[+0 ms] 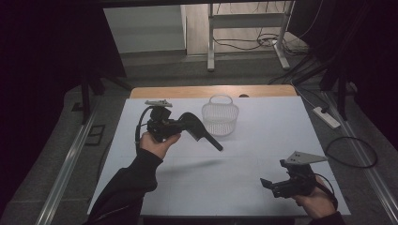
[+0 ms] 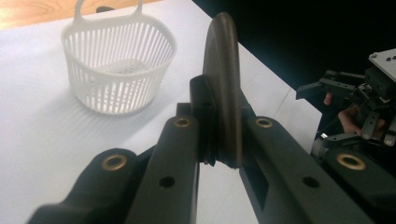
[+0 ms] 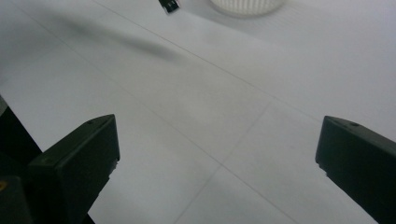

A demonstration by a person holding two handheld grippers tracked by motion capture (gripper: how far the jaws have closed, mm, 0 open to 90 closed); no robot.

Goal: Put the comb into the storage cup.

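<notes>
A: Left tool (image 1: 185, 125), high view: raised above the white desk (image 1: 263, 140), held in the left hand (image 1: 157, 140). Jaws clamped on a black curved object (image 1: 202, 131), long and bent, its far end slanting down toward the middle of the desk without touching it. A soft shadow lies on the desk beneath.

B: Confirmed from the left gripper view. The black curved object (image 2: 224, 88) stands edge-on between the two jaws, both pressed against it, thin profile rising above them. Exact kind of object: cannot tell.

A: White slatted basket (image 1: 220, 116), at the far side of the desk, just beyond the held object. Upright, two small handles on the rim.

B: Same basket (image 2: 119, 65) in the left gripper view, left of the held piece and apart from it.

A: Right tool (image 1: 267, 183), near the desk's near right corner, in the right hand (image 1: 317, 201), pointing left.

B: Right gripper view: jaws spread wide, bare white desk (image 3: 210, 116) between them, nothing gripped. Basket's base just visible at the top edge.
</notes>
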